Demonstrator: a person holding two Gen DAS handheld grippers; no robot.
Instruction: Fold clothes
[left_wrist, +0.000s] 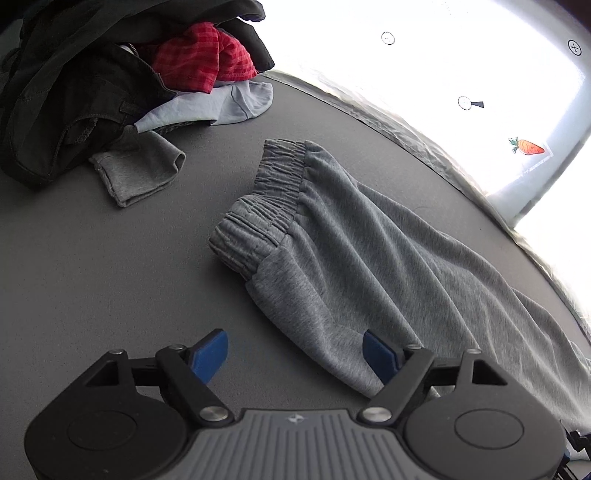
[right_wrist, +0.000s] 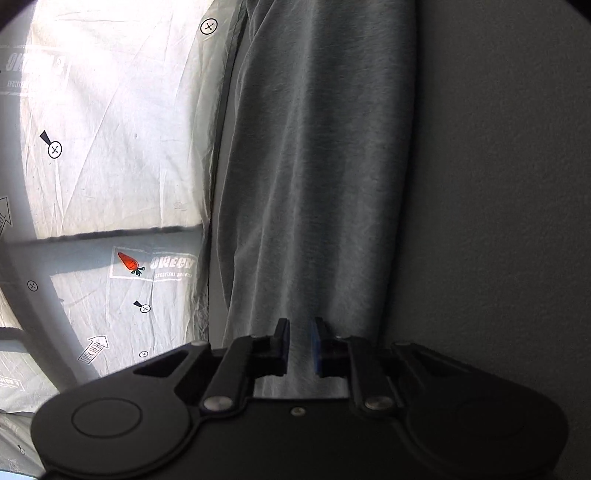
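Grey table (left_wrist: 92, 266): grey sweatpants (left_wrist: 369, 258), clothes pile (left_wrist: 92, 92), possibly jackets.

Setting looked like a staged recording area, not a lived-in room. Grey desk (left_wrist: 92, 258) stood over a white printed floor sheet (right_wrist: 122, 122) bearing crossed-circle markers (right_wrist: 54, 149), a carrot logo (right_wrist: 128, 261) and a "LOOK HERE" arrow (right_wrist: 94, 349).

Sweatpants (left_wrist: 351, 258) flat on the table (left_wrist: 92, 277), clothes pile (left_wrist: 110, 81) behind, far left corner.
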